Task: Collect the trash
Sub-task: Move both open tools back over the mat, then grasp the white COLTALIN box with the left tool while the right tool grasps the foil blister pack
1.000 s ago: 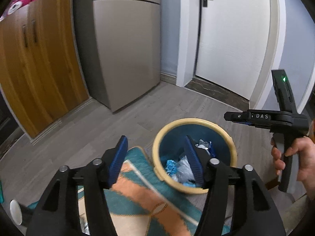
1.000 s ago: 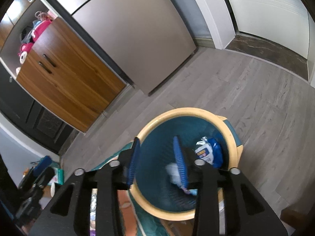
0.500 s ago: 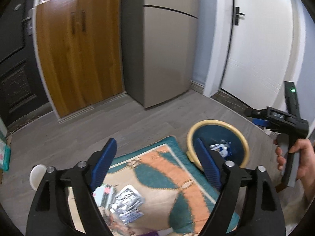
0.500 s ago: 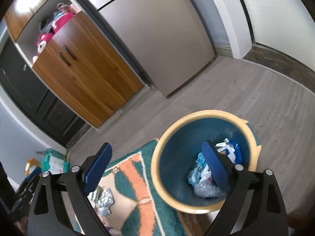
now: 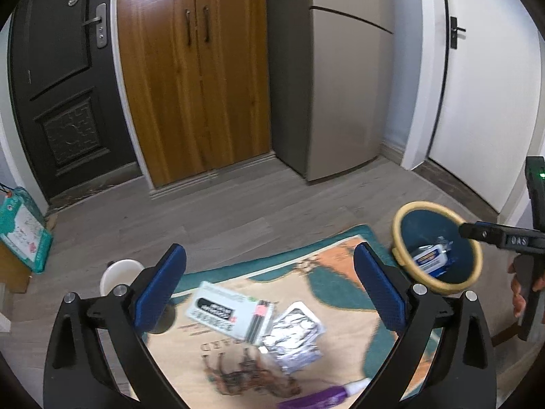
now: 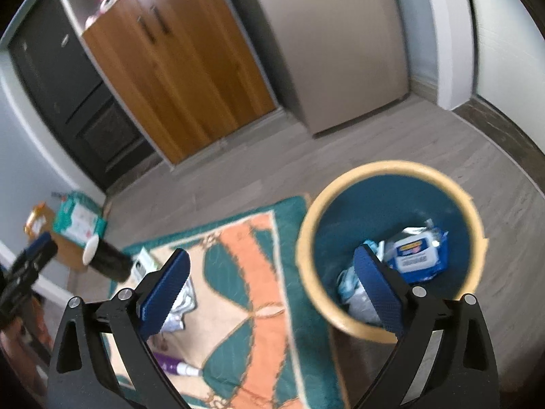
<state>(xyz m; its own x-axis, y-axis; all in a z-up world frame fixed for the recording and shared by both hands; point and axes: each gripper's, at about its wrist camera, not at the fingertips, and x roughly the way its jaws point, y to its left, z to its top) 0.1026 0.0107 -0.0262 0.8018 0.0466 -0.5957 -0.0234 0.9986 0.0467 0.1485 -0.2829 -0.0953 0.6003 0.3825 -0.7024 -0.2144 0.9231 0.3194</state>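
A yellow-rimmed blue trash bin [image 5: 402,214] [image 6: 306,235] stands at the rug's right edge, holding a blue-and-white wipes pack [image 6: 415,255] and crumpled wrappers. On the rug lie a white box [image 5: 228,310], a silver foil wrapper [image 5: 293,337] and a purple tube [image 5: 316,400] [image 6: 173,368]. My left gripper [image 5: 269,289] is open and empty, above the box and foil. My right gripper [image 6: 269,289] is open and empty, above the bin's left rim. The right gripper also shows in the left wrist view [image 5: 504,237].
A teal, orange and cream rug [image 5: 327,283] [image 6: 238,259] lies on the grey wood floor. A black cylinder with a white lid [image 6: 105,259] stands at the rug's left edge. A wooden cabinet [image 5: 194,78], fridge [image 5: 340,78], dark door and white door line the back. A teal package [image 5: 20,228] leans at far left.
Both grippers have drawn back and swung left away from the bin. The right jaws opened wide. The box, foil wrapper and purple tube have come into the left wrist view.
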